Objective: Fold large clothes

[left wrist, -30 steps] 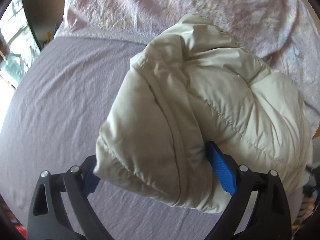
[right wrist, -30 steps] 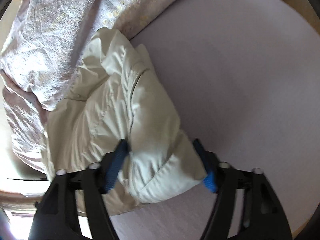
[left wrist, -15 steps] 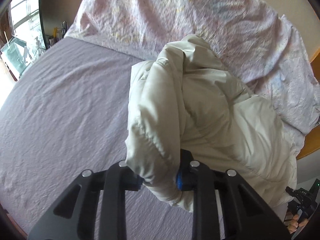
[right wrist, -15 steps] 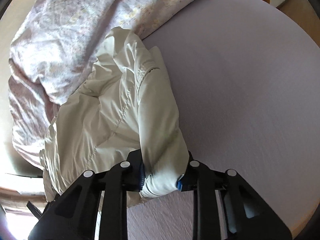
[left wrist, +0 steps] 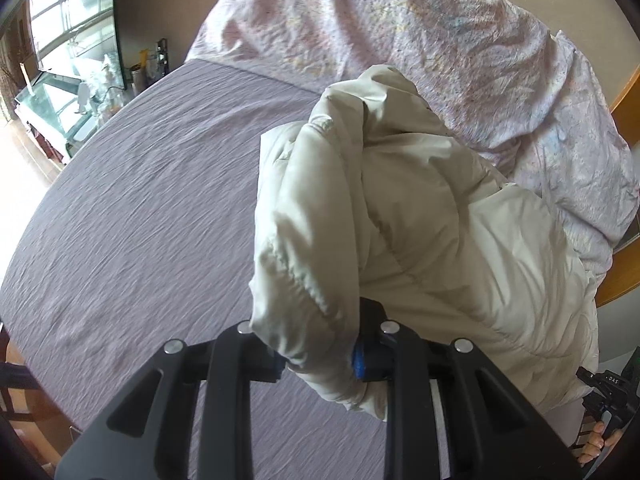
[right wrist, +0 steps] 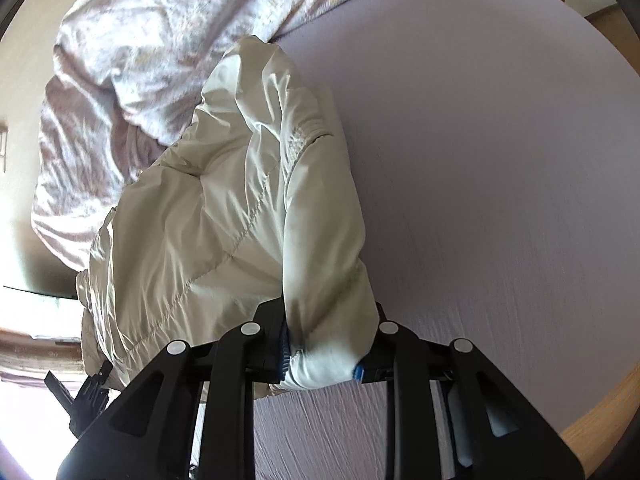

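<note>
A: Left wrist view. What does the left gripper (left wrist: 318,360) hold?

B: A bunched edge of the cream puffer jacket (left wrist: 420,216); the jaws are drawn nearly together, blue pads pressed into the padded fabric from both sides; a small fold of it hangs below the pads.

A: Where does the rest of the garment lie, relative to that gripper?

B: It stretches ahead and to the right of the fingers; its far end rests against the crumpled floral duvet (left wrist: 400,28) lying beyond; to the left of the gripper and ahead lies bare lilac bedsheet (left wrist: 140,200); at the lower right edge, a hand (left wrist: 596,440) grips the handle of the other tool.

A: Right wrist view. State of the right gripper (right wrist: 324,354)?

B: Likewise narrowed onto the jacket (right wrist: 224,216); a rolled, whitish hem or cuff is pinched between its pads; which of the two cannot be told.

A: And the garment's position from this side?

B: It extends ahead and to the left of the fingers; a stitched seam runs across its quilted panel; the duvet (right wrist: 160,32) lies beyond and to the left, touching the jacket's far end; to the right of the gripper, smooth lilac sheet (right wrist: 500,180) reaches a wooden bed frame (right wrist: 600,412) at the lower right.
</note>
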`<state>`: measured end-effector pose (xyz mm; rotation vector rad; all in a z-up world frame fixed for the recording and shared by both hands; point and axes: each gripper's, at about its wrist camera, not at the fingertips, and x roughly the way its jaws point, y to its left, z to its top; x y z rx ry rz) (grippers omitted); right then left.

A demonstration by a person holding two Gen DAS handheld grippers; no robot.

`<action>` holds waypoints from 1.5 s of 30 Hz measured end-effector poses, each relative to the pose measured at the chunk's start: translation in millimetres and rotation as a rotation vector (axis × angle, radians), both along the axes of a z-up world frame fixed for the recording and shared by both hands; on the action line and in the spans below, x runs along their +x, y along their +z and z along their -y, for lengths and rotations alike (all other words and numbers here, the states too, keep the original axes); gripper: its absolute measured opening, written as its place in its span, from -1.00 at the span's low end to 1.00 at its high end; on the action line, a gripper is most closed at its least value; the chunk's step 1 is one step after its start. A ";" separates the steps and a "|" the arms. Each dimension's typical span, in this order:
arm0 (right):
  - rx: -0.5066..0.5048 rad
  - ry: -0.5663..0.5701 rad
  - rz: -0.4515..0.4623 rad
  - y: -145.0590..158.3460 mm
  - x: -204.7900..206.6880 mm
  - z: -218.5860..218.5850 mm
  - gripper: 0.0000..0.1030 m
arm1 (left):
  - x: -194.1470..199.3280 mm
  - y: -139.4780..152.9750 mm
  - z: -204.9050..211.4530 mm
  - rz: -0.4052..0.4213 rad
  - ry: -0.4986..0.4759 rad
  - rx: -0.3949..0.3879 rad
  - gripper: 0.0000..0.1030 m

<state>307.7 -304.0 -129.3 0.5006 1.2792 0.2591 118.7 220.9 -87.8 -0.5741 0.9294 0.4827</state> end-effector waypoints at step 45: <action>-0.424 0.459 0.237 -2.3 -16.3 -246.9 -0.29 | -11.9 -29.0 -21.2 -0.020 0.098 -0.120 0.84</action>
